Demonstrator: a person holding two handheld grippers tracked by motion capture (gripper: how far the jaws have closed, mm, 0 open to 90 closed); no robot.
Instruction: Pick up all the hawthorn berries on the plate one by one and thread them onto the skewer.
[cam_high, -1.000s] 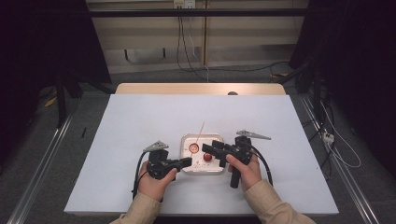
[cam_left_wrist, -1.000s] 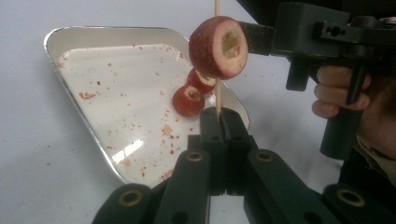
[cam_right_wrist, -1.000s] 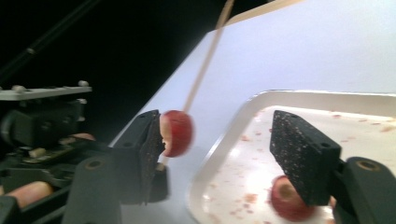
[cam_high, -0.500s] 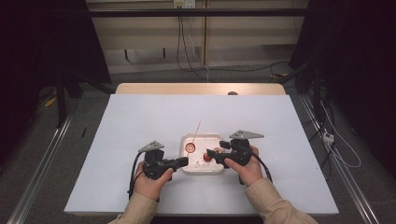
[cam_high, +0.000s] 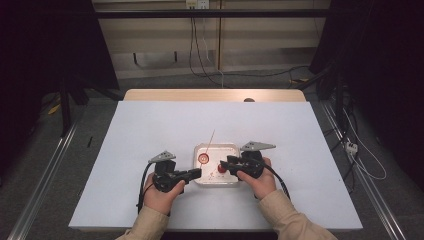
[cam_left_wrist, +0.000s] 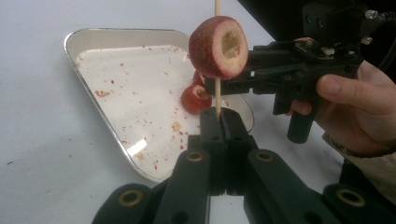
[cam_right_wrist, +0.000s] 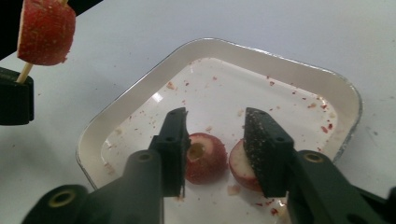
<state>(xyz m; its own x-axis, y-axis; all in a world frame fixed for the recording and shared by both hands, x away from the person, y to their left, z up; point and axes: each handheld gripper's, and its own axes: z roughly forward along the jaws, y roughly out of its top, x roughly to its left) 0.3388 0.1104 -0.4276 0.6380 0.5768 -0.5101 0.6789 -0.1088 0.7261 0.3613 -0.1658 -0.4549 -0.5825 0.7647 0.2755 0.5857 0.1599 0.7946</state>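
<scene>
My left gripper (cam_left_wrist: 220, 116) is shut on a thin wooden skewer (cam_left_wrist: 217, 95) that stands upright and carries one cored red fruit piece (cam_left_wrist: 218, 46). From above, that gripper (cam_high: 198, 172) sits at the near left corner of the white tray (cam_high: 216, 145). My right gripper (cam_right_wrist: 215, 121) reaches into the tray (cam_right_wrist: 280, 58). Its jaws have just been closing around a cored red fruit piece (cam_right_wrist: 205, 161). The left pad touches this piece and the right pad stands off it. A second piece (cam_right_wrist: 239, 164) lies partly behind the right jaw.
The tray holds red crumbs and stands on a white table top (cam_high: 150, 125), near its front middle. Both of the person's hands (cam_high: 260, 182) rest close to the table's near edge. Dark floor, cables and rails surround the table.
The right gripper has drawn a little nearer to the fruit pieces in the tray. The left gripper keeps the skewer in almost the same place.
</scene>
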